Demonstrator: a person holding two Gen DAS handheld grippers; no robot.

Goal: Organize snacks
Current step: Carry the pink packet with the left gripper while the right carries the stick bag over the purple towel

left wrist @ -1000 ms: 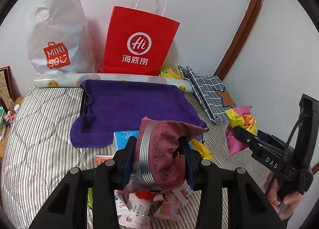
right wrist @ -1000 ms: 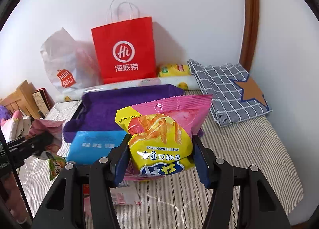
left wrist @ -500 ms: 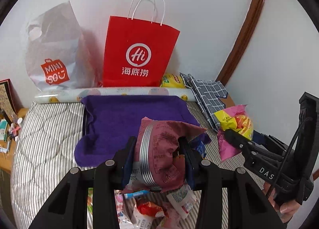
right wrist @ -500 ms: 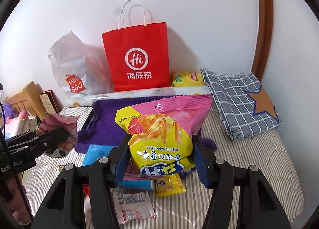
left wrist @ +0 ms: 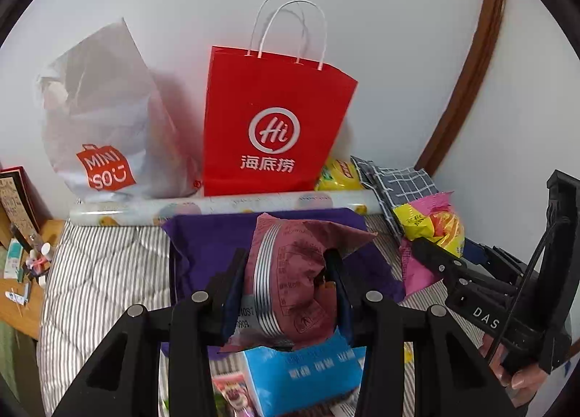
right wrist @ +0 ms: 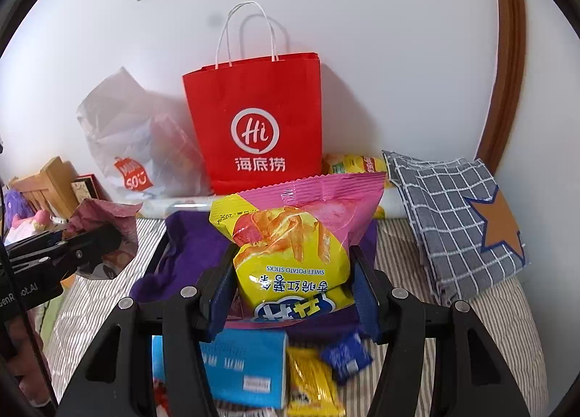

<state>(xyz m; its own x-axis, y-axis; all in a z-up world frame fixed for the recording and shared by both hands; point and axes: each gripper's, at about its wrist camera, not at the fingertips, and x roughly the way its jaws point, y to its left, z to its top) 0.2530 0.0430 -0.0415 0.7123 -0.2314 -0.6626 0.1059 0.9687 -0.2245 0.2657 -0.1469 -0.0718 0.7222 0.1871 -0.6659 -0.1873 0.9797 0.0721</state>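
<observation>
My left gripper point(left wrist: 286, 275) is shut on a crumpled maroon snack bag point(left wrist: 290, 272), held above the bed. My right gripper point(right wrist: 293, 283) is shut on a pink and yellow sweet potato sticks bag point(right wrist: 293, 235); that bag point(left wrist: 427, 224) also shows at the right of the left wrist view. The maroon bag point(right wrist: 105, 221) appears at the left of the right wrist view. A red paper bag point(left wrist: 272, 127) stands against the wall behind a purple cloth point(left wrist: 203, 246). Below lie a blue box point(right wrist: 243, 366), a yellow packet point(right wrist: 311, 380) and a small blue packet point(right wrist: 346, 351).
A white plastic shopping bag point(left wrist: 101, 119) leans left of the red one. A printed roll point(left wrist: 217, 205) lies along the wall, with a yellow chip bag point(right wrist: 355, 163) behind it. A checked cloth point(right wrist: 453, 214) covers the bed's right side. A wooden side table point(left wrist: 21, 264) with small items is left.
Both grippers have risen and moved toward the red paper bag with their snack bags still held. The loose packets on the bed have slid lower in both views.
</observation>
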